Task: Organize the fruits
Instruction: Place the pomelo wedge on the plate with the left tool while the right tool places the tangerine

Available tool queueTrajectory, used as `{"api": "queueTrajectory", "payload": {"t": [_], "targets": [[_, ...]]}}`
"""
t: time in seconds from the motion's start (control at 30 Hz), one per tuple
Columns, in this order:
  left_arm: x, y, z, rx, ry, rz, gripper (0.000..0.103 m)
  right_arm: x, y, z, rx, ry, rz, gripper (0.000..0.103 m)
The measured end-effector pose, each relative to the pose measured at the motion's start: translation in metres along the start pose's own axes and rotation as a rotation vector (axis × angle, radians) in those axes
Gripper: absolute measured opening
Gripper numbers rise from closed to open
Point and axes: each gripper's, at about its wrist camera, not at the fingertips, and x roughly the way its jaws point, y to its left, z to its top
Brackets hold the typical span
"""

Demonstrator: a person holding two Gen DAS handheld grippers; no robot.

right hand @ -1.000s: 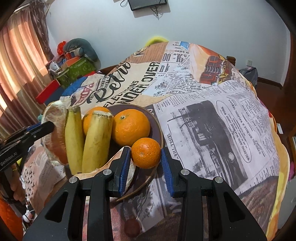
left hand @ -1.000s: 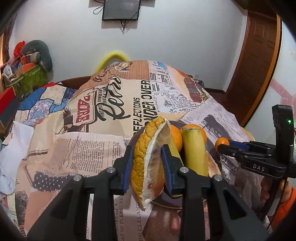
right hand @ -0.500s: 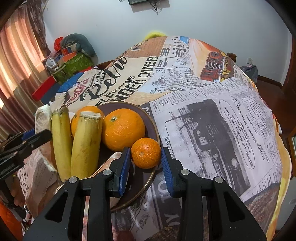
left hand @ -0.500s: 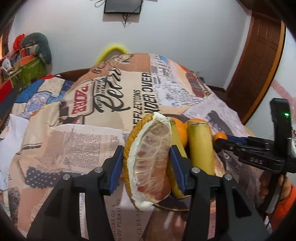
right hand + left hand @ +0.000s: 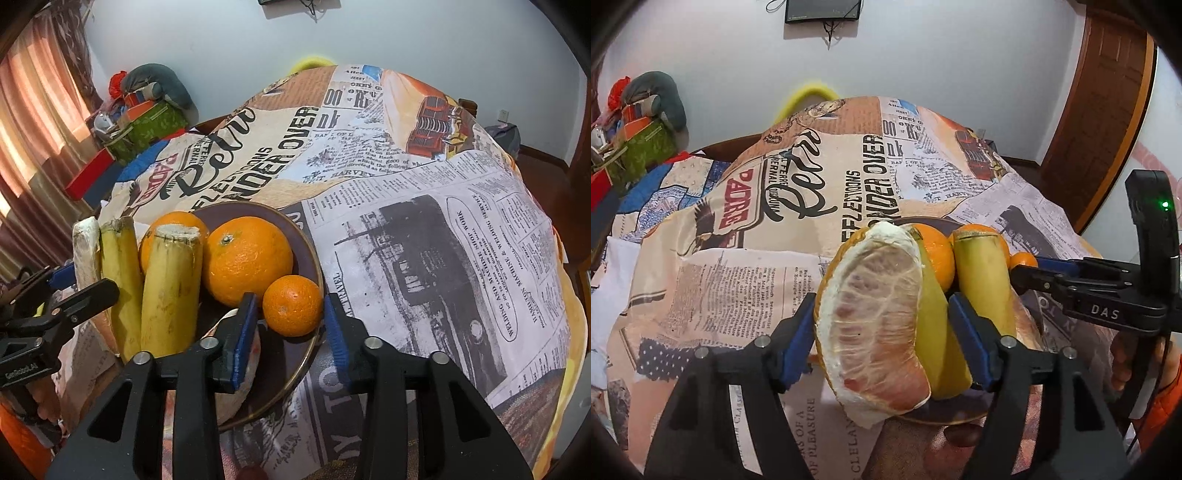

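A brown plate (image 5: 308, 236) on the newspaper-print tablecloth holds two cut bananas (image 5: 171, 291), two large oranges (image 5: 247, 264) and a small orange (image 5: 293, 304). My right gripper (image 5: 290, 334) is open, its jaws apart on either side of the small orange, which rests on the plate. My left gripper (image 5: 882, 338) is open around a peeled pomelo wedge (image 5: 875, 325) that leans against a banana (image 5: 938, 332) at the plate's left edge. The right gripper also shows in the left wrist view (image 5: 1027, 264).
The tablecloth (image 5: 424, 221) covers the whole table. A pile of bags and boxes (image 5: 144, 114) stands at the back left by the curtain. A wooden door (image 5: 1100, 110) is at the right. A pomelo piece (image 5: 240, 384) lies under my right gripper's left finger.
My left gripper's jaws have opened wider, releasing the pomelo wedge, which has turned its flesh towards the camera. My right gripper has opened off the small orange, which now rests on the plate.
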Motion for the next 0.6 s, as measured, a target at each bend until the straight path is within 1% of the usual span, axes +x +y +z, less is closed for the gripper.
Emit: {"api": "queueTrajectory", "payload": {"t": [0.07,0.17,0.3,0.6], "targets": [[0.0,0.0,0.001,0.008,0.003,0.008,0.072,-0.002,0.001,0.0,-0.006,-0.007,-0.004,0.045],[0.0,0.0,0.004,0.008,0.004,0.019,0.073,-0.005,0.002,0.0,-0.011,-0.017,-0.011,0.05],[-0.002,0.003,0.008,-0.009,-0.003,0.023,0.079,-0.009,0.003,0.001,-0.009,-0.022,-0.009,0.051],[-0.018,0.005,0.012,-0.014,-0.025,0.008,0.079,-0.024,0.004,-0.002,-0.005,-0.05,0.008,0.051]]}}
